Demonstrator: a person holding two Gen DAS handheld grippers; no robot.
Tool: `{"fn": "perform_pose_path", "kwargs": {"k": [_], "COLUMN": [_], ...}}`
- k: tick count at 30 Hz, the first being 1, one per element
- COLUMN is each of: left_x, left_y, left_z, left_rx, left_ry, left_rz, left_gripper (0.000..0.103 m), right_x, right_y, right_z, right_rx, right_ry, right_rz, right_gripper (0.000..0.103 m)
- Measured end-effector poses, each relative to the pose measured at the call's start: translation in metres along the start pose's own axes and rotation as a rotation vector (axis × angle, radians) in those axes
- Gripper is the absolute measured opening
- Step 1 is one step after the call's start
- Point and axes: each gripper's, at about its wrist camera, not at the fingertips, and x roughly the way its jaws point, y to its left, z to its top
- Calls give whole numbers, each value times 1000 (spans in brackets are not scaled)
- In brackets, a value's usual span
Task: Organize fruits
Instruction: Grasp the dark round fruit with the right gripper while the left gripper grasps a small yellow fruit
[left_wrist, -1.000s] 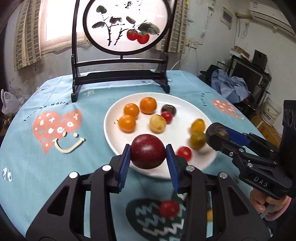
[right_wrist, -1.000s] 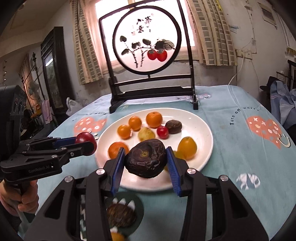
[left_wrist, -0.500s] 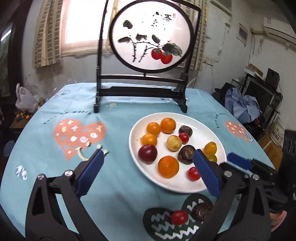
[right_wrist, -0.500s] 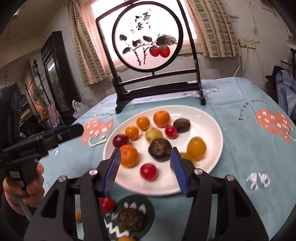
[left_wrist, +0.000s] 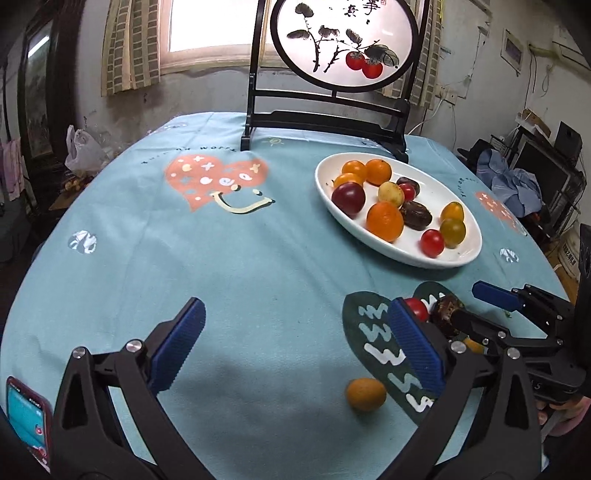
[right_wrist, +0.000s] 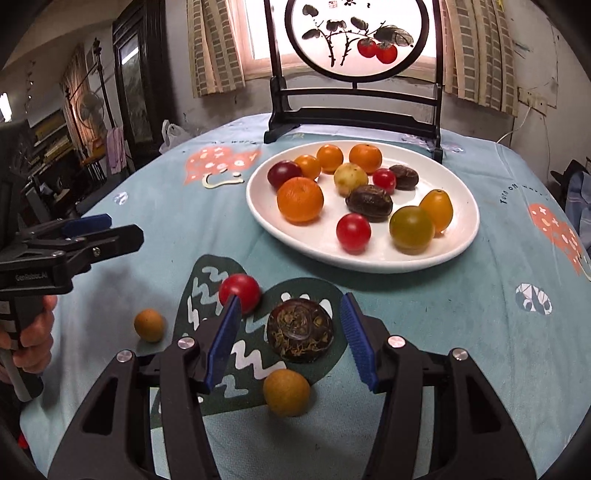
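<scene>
Turquoise printed tablecloth (left_wrist: 258, 258) covers the round table; a black-framed round painted screen (right_wrist: 354, 37) stands at the far edge.

Left gripper (left_wrist: 295, 354): held low over the cloth, levelled forward, blue-padded fingers (left_wrist: 177, 343) spread wide with bare cloth between them. A small orange-yellow kumquat (left_wrist: 365, 394) lies on the cloth between the fingers, nearer the right-hand one, touching neither. In the right wrist view the holding hand (right_wrist: 26, 332) grips the handle at the left border.

Right gripper (right_wrist: 291, 339): tilted down toward the cloth, fingers (right_wrist: 358, 343) apart. A dark brown wrinkled round fruit (right_wrist: 300, 329) sits on the dark green heart print (right_wrist: 229, 354) between the fingertips, with a gap to each pad. A red cherry tomato (right_wrist: 239, 292) lies just ahead of the left fingertip. A tan-yellow round fruit (right_wrist: 286, 392) lies between the fingers, behind the brown fruit and closer to the camera.

White oval ceramic plate (right_wrist: 454, 251): ahead of the right fingers, well apart, holding mixed fruit, including a large orange mandarin (right_wrist: 300, 199), a dark purple plum-like fruit (right_wrist: 283, 173) and a green-yellow tomato (right_wrist: 412, 225).

A red-cased phone (left_wrist: 26, 417) shows at the left wrist view's lower left edge.
</scene>
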Motion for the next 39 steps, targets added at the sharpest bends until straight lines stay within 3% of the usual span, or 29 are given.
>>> {"fn": "perform_pose_path", "kwargs": {"k": [15, 20, 27, 31, 35, 39], "left_x": [2, 2, 2, 2, 0, -10], "left_y": [-6, -6, -6, -6, -8, -24], "left_z": [0, 0, 0, -1, -3, -16], "left_rx": [26, 29, 30, 34, 70, 212], "left_ry": [12, 10, 10, 13, 33, 46], "left_rz": [15, 22, 23, 25, -41, -147], "left_gripper": [101, 101, 101, 101, 101, 99], "right_x": [19, 19, 25, 23, 3, -5], "right_y": [0, 3, 1, -1, -11, -22], "right_z": [-2, -4, -3, -3, 3, 7], "right_rx": [-21, -38, -31, -20, 40, 88], "right_ry": [100, 97, 121, 108, 6, -31], "right_rz": [-24, -35, -56, -51, -39, -40], "right_gripper": [56, 56, 44, 43, 43, 43]}}
